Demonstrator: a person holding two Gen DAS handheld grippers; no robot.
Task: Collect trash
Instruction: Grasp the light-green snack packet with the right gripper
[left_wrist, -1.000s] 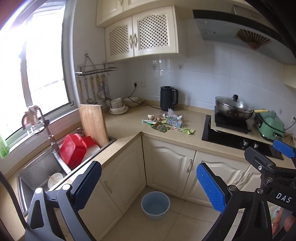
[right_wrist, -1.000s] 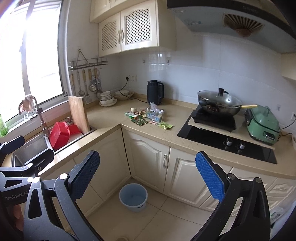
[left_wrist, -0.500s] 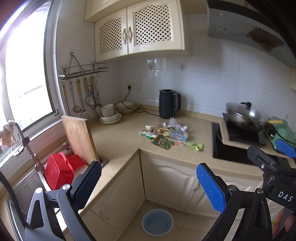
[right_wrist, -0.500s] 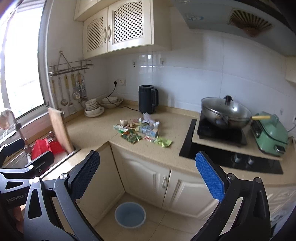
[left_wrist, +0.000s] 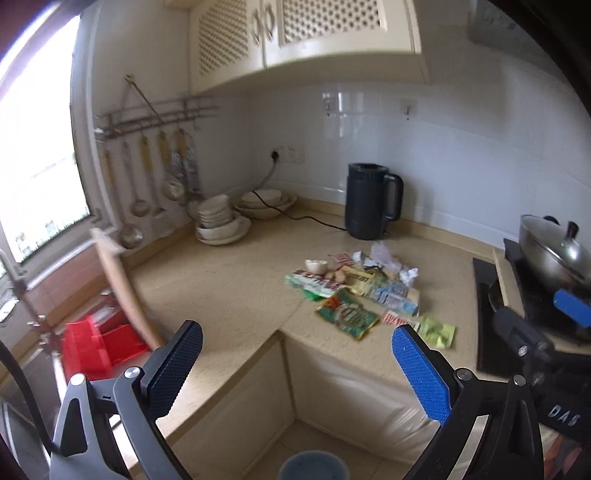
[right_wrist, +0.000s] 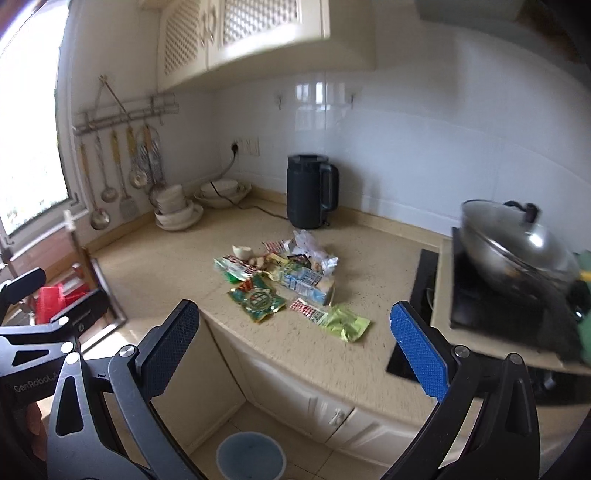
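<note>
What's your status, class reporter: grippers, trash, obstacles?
Left gripper open, empty. Right gripper open, empty. Trash pile on the counter corner, untouched. Blue bin on the floor below. Nothing between grippers and pile.

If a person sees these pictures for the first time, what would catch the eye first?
Most likely the pile of colourful wrappers near the counter's front edge, with the black kettle behind it. Next come the two open grippers, left and right, and the blue bucket on the floor below.
</note>
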